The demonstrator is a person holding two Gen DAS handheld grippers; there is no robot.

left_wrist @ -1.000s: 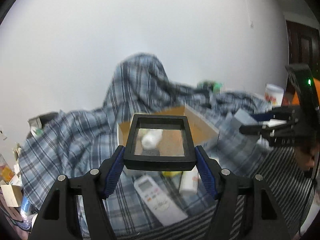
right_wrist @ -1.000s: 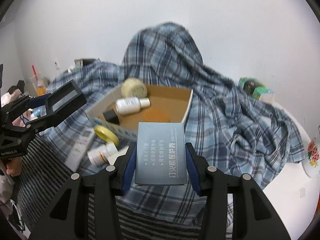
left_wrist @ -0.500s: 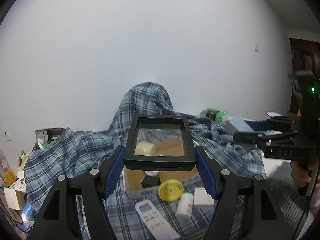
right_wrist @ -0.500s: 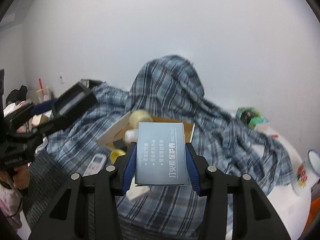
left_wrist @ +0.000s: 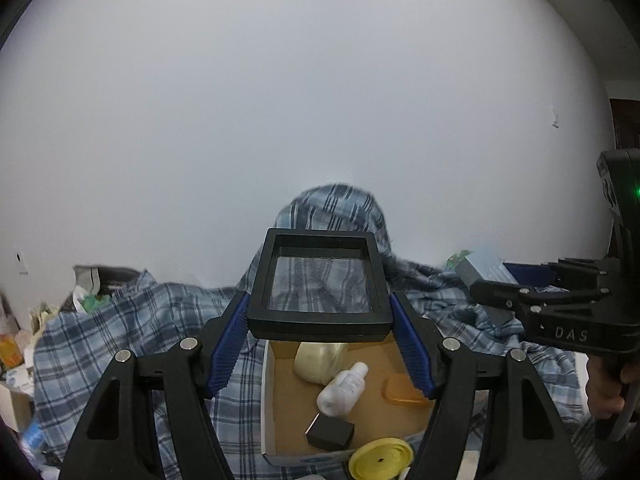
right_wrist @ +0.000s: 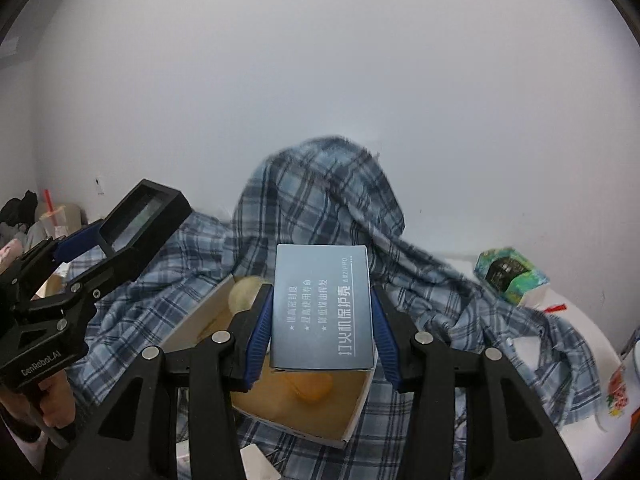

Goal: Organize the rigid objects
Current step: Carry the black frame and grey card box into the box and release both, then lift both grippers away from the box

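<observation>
My left gripper is shut on a black square frame case with a clear window, held in the air above an open cardboard box. The box holds a pale round object, a white bottle, an orange piece and a black cube. My right gripper is shut on a grey-blue printed box, held above the same cardboard box. The left gripper with its frame case shows at the left of the right wrist view.
A blue plaid cloth covers the surface and a mound behind the box. A yellow lid lies in front of the box. A green packet and white table edge are at right. Clutter stands at far left.
Both grippers have kept their hold, risen and moved toward the cardboard box; both views now tilt upward, showing more wall. The remote and small bottle have dropped out of the left view.
</observation>
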